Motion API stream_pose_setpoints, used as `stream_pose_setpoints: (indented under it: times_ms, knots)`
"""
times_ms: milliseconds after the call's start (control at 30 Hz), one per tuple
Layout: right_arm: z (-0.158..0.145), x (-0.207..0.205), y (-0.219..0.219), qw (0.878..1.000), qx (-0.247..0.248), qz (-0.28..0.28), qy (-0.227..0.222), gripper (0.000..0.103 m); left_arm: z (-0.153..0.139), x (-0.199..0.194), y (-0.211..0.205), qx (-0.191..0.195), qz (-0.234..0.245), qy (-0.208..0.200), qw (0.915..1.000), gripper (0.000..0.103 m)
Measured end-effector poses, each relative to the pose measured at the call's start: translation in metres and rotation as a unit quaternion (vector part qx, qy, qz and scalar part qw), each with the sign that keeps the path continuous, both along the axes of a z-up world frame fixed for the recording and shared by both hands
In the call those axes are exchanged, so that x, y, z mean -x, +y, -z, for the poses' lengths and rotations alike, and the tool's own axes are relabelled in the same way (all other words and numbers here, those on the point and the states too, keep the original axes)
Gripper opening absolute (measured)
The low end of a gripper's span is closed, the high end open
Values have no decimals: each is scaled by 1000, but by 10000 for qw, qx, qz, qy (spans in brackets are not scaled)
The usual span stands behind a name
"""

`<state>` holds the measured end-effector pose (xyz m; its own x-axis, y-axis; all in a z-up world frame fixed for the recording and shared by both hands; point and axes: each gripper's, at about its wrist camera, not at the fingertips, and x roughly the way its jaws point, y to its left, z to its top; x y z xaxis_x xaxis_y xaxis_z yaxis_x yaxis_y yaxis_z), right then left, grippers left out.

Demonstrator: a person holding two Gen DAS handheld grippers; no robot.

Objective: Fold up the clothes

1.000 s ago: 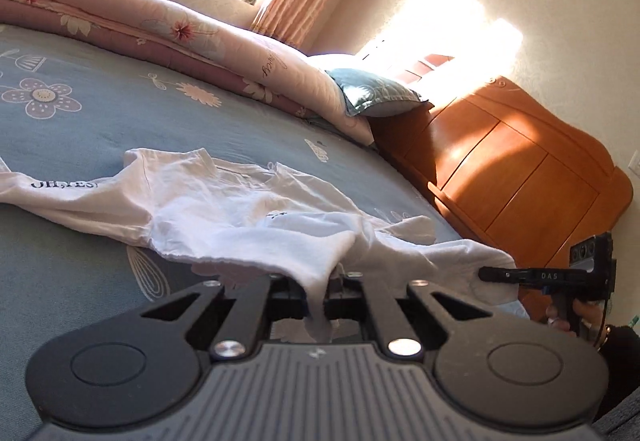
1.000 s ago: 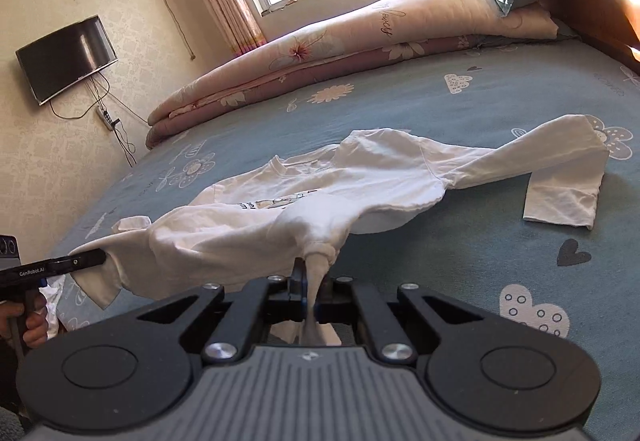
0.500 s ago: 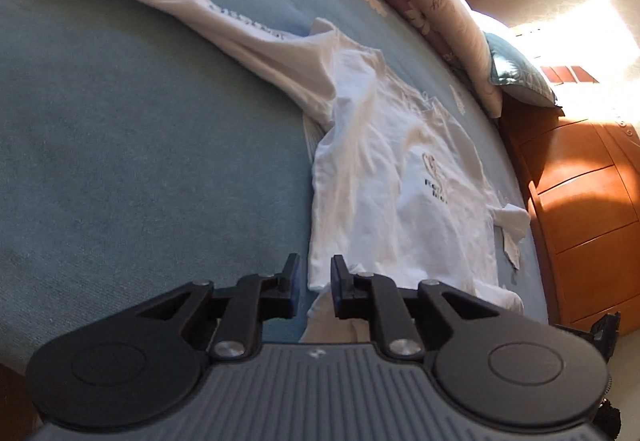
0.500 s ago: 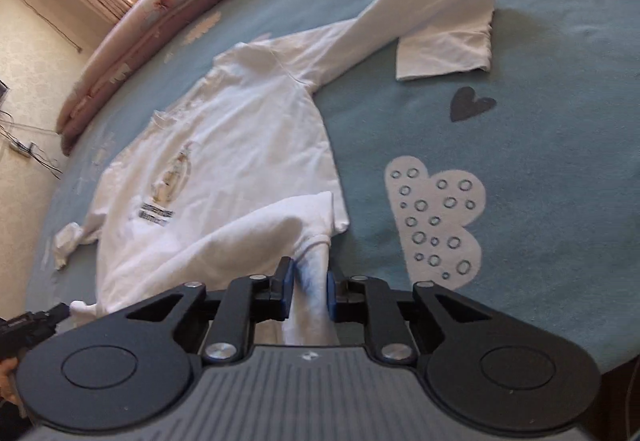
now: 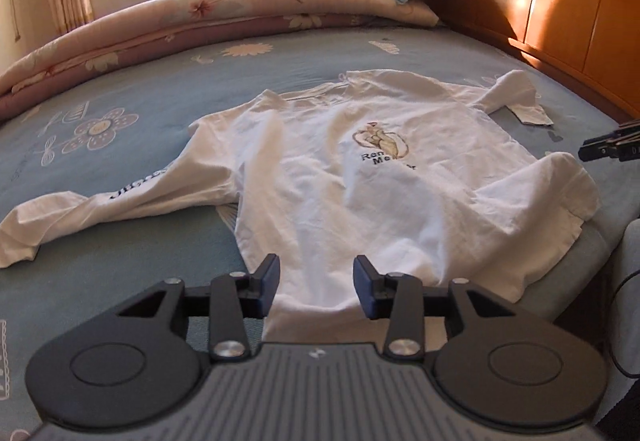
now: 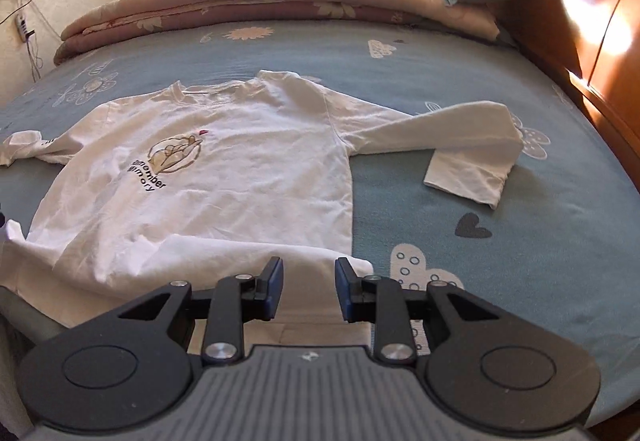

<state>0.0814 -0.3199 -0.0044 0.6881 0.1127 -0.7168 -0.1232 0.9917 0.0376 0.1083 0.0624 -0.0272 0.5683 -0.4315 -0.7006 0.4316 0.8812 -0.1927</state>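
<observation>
1. The white shirt [image 5: 360, 177] lies face up, spread on the blue bedsheet [image 5: 120, 273], hem at the sheet's near edge.
2. Left gripper [image 5: 316, 289]: fingers spread, over the hem.
3. Right gripper [image 6: 309, 289]: fingers spread, likewise empty.

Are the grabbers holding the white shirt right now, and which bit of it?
Nothing is held. The left gripper and right gripper are both open above the bottom hem of the white shirt, which lies spread on the bed.
</observation>
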Motion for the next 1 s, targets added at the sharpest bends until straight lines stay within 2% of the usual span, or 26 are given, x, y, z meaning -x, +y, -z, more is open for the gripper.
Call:
stream_pose_setpoints:
  times_ms: [100, 167, 233, 400, 500, 600, 667, 700, 733, 833, 1000]
  knots:
    - [2, 6, 30, 9952, -232, -947, 72, 32, -11, 13, -27, -279, 499, -363, 9977, 53]
    - [11, 11, 54, 9837, -314, -1750, 262, 32, -18, 21, -46, -465, 830, -604, 9936, 56]
    - [24, 15, 78, 9716, -151, -2339, 332, 32, -12, 26, -59, -591, 1057, -618, 9907, 56]
    - [49, 12, 116, 9510, 176, -3047, 486, 33, 12, 38, -88, -879, 1544, -508, 9828, 57]
    - [57, 12, 131, 9367, 498, -3430, 503, 43, 22, 42, -97, -1047, 1714, -474, 9785, 57]
    - [67, 13, 141, 9256, 976, -3629, 456, 47, 25, 41, -99, -1040, 1760, -443, 9779, 58]
    - [66, 11, 140, 9227, 996, -3697, 457, 43, 27, 40, -99, -1022, 1784, -417, 9778, 60]
    - [65, 9, 140, 9215, 991, -3727, 469, 33, 27, 39, -100, -1012, 1800, -418, 9775, 61]
    - [65, 7, 140, 9209, 1028, -3731, 464, 29, 27, 38, -100, -1003, 1821, -427, 9772, 61]
    - [62, -8, 134, 9289, 979, -3542, 455, 28, 29, 34, -104, -1042, 1851, -454, 9761, 63]
    - [55, -32, 121, 9445, 331, -3199, 670, 30, 39, 26, -113, -1283, 1859, -532, 9727, 63]
